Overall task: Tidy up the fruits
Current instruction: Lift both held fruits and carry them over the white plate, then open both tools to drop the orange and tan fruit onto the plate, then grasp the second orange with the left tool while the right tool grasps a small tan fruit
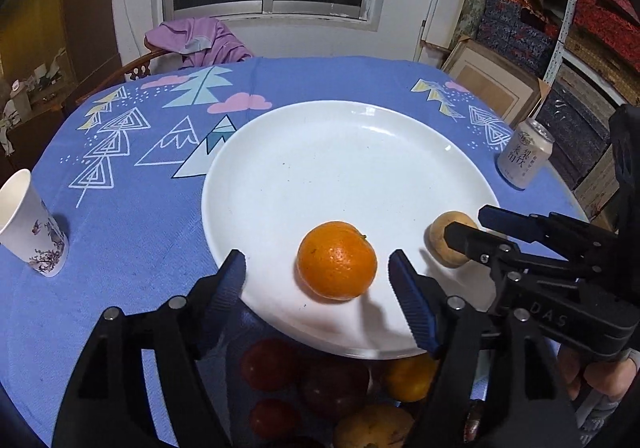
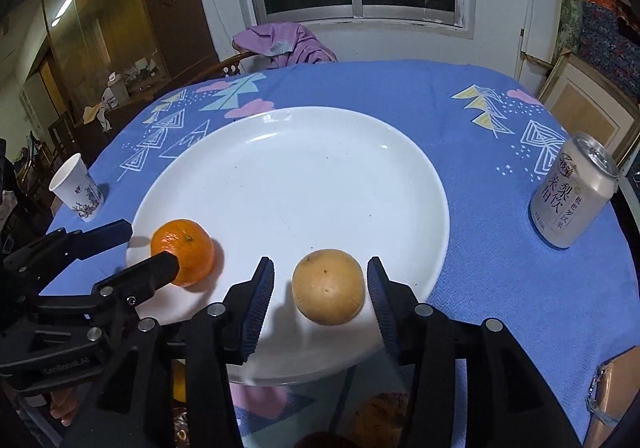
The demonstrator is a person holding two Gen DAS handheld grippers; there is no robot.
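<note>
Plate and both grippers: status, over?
Left gripper open, orange loose between its fingers. Right gripper open around tan fruit, no contact. Both fruits on white plate. Nothing in the way.

Glossy white plate gleamed; the cloth on the table looked matt and woven. The orange was dimpled, the can metal, the cup paper.
</note>
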